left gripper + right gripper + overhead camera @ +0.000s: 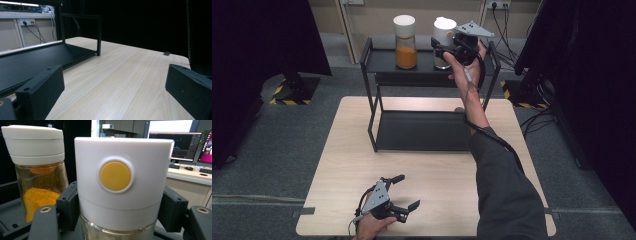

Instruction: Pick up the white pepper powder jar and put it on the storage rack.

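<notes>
High view: right gripper (443,50) raised to the top shelf of the black rack (373,60), at the right end of that shelf, jaws closed around the white-capped jar (443,30), one jaw on each side of it. Just beside, nearer the middle of the shelf, a second jar (405,42) with white cap, about half full of orange powder. Left gripper (407,191) low at the near edge of the table (337,165), jaws spread wide, nothing between them.

Left gripper view: both black jaws far apart over bare light wood, touching no object; lower shelf of the rack ahead at the left.

Right gripper view: held jar (123,185) directly between the jaws, pads pressed on the lower part of the white cap, round yellow button facing the camera; below the cap clear glass, contents impossible to tell. To the left, apart from the jaws, the orange-powder jar (37,180), powder heaped in the lower half.
</notes>
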The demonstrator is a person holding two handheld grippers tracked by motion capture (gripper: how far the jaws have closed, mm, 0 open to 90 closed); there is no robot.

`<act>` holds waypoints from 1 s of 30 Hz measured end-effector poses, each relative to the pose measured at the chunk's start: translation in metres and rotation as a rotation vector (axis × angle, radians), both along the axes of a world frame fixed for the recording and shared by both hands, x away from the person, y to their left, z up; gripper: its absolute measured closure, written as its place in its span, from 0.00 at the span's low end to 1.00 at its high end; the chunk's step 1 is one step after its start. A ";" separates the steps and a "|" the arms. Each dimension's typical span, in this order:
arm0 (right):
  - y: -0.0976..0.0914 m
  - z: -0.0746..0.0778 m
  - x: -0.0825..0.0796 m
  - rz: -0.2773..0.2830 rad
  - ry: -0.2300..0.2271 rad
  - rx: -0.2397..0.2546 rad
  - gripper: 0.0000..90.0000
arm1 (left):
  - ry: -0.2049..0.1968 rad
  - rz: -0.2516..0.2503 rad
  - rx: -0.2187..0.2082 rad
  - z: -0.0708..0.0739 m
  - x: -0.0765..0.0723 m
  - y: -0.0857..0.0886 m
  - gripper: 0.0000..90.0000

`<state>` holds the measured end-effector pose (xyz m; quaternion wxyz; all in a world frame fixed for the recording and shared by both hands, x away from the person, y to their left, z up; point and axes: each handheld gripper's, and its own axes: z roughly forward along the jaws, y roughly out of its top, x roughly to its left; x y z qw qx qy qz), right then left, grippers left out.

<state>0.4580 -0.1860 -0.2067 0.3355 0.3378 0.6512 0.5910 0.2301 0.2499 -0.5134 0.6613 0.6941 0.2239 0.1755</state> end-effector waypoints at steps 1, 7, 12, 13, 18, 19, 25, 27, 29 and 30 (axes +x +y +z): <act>0.000 0.000 0.000 0.000 0.002 0.003 0.34 | -0.001 0.000 0.000 0.000 0.000 0.000 0.02; -0.004 0.004 0.002 0.013 0.035 0.006 0.22 | -0.001 0.000 0.001 0.000 0.000 0.000 0.02; -0.003 0.008 -0.006 -0.012 0.024 -0.020 0.05 | -0.001 -0.001 0.005 0.000 0.000 0.000 0.02; -0.004 0.009 -0.007 -0.009 0.025 -0.023 0.04 | -0.003 -0.002 0.006 0.000 0.000 0.000 0.02; -0.010 0.015 -0.013 0.022 0.035 -0.042 0.02 | -0.002 0.000 0.006 0.000 0.000 0.000 0.02; -0.011 0.016 -0.015 0.024 0.039 -0.047 0.02 | -0.002 0.000 0.006 0.000 0.000 -0.001 0.02; -0.023 0.012 -0.023 0.061 0.043 -0.030 0.01 | -0.002 0.003 0.006 0.000 0.000 -0.001 0.02; -0.029 0.010 -0.026 0.087 0.042 -0.017 0.01 | -0.002 0.004 0.006 0.000 0.000 0.000 0.02; -0.035 0.008 -0.029 0.114 0.036 -0.019 0.01 | -0.002 0.004 0.007 0.000 0.000 -0.001 0.02; -0.037 0.007 -0.031 0.127 0.033 -0.019 0.01 | -0.002 0.005 0.009 0.000 0.000 0.000 0.02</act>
